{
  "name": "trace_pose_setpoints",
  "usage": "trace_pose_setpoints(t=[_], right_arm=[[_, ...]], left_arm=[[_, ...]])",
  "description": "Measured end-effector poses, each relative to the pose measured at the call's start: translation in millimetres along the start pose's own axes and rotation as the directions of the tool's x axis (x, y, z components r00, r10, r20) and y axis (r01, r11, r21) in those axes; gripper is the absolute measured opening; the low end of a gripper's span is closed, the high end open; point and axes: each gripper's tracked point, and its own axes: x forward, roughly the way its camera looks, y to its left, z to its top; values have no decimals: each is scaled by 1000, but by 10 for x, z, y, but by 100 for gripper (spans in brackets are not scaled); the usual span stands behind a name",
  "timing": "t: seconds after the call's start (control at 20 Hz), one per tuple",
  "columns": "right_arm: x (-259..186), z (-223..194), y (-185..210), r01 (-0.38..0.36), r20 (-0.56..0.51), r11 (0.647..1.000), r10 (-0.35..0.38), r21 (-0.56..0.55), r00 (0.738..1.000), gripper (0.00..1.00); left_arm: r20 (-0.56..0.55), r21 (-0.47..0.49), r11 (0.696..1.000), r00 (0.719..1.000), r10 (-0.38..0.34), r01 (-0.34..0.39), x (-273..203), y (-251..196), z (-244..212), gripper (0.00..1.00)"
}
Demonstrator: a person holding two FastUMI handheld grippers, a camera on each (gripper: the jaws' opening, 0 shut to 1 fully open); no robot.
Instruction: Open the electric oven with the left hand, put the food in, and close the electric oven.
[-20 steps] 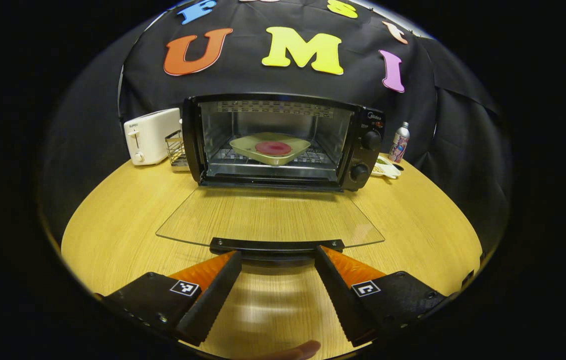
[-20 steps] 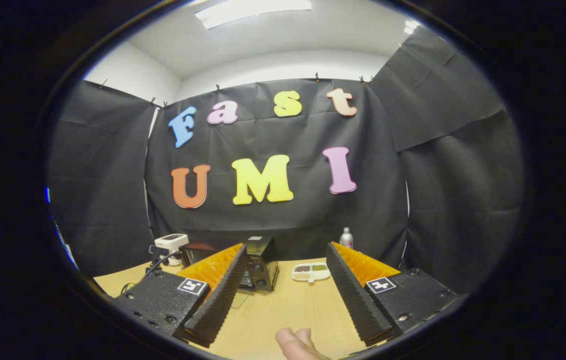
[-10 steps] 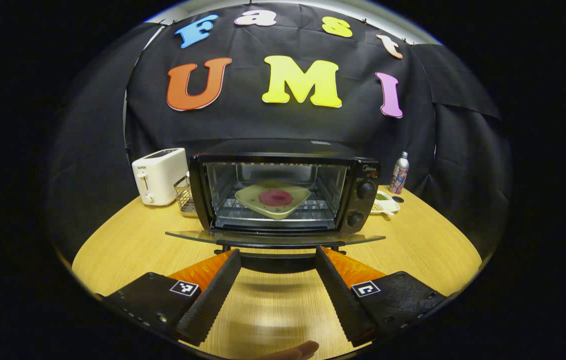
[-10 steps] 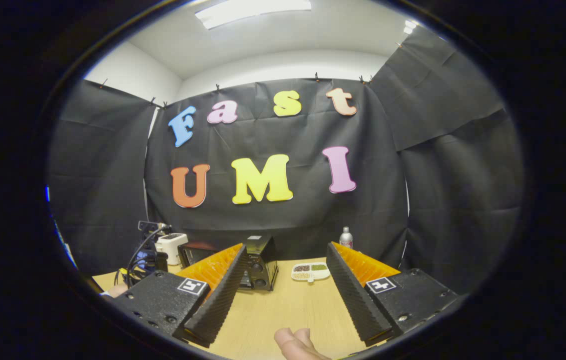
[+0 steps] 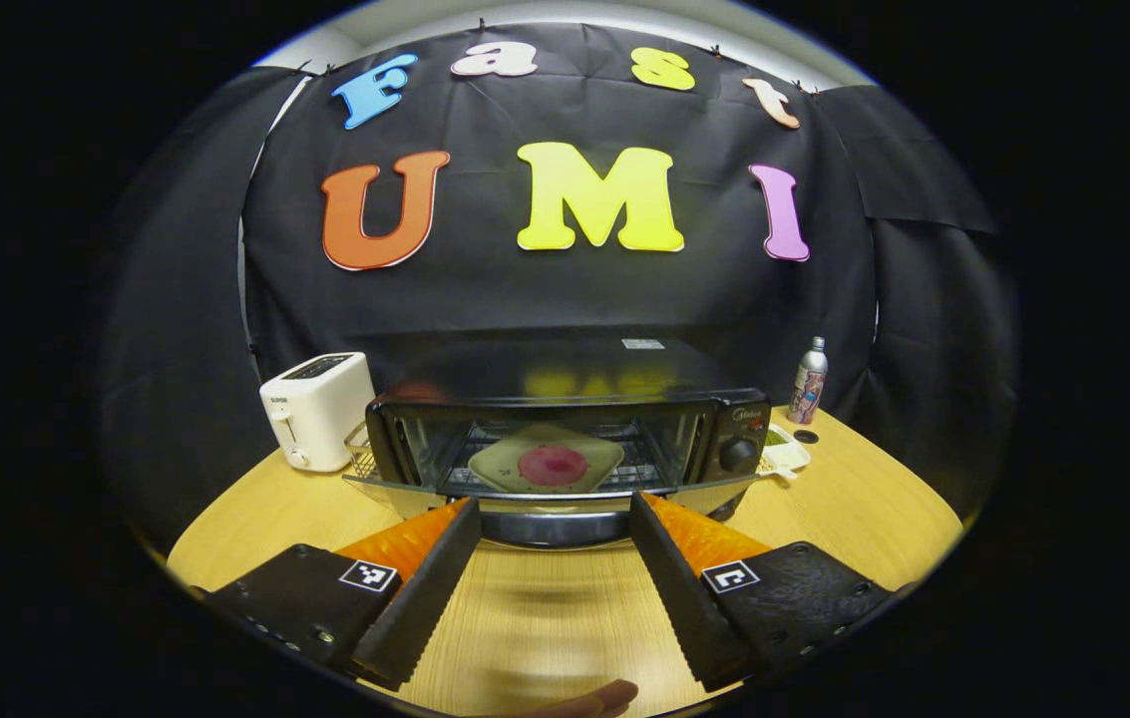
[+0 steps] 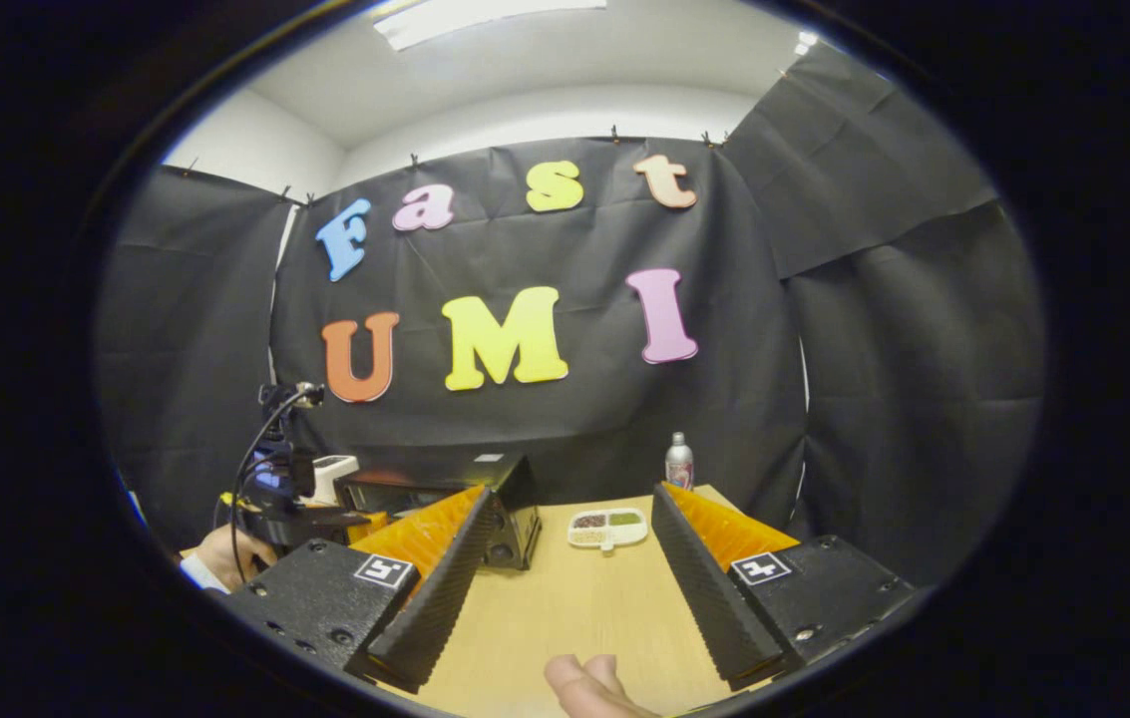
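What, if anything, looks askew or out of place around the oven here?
Nothing stands out. The oven door is part-way shut over the left gripper, and the plate of food sits level on the rack.

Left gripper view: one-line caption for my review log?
Open left gripper lifts oven door, plate of food inside.

A light wooden table [image 5: 854, 499] is seen, on which a black electric oven [image 5: 565, 439] stands. Just left of the oven a white toaster [image 5: 317, 409] and a small wire rack [image 5: 358, 461] are placed. To the oven's right a white divided dish [image 5: 784, 454] is set, and beyond it a small bottle [image 5: 808, 379] stands.
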Motion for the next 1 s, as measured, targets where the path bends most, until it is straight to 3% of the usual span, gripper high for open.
trace_pose_setpoints(t=[0.25, 0.45, 0.65, 0.7, 0.8, 1.0], right_arm=[[12, -26, -143, 24, -6, 1000, -24, -6, 1000, 96], [-51, 60, -158, 34, -10, 999, -34, -11, 999, 96], [-223, 194, -92, 36, 14, 999, -36, -20, 999, 96], [-281, 248, -66, 36, 25, 999, -35, -23, 999, 100], [-419, 351, -32, 43, 43, 999, -41, -28, 998, 96], [-674, 502, 21, 75, 64, 996, -72, -43, 995, 96]], left_arm=[[10, 2, 1000, 1000, 22, -22, 249, 55, 253, 97], [52, 0, 1000, 999, 15, -15, 75, 7, 484, 98], [102, 12, 1000, 995, 3, -4, -405, -48, 672, 98], [117, 10, 1000, 993, -1, -1, -566, -76, 728, 98], [157, 9, 1000, 988, -14, 12, -949, -120, 849, 98], [209, 8, 1000, 978, 26, -28, -1797, 23, 881, 97]])
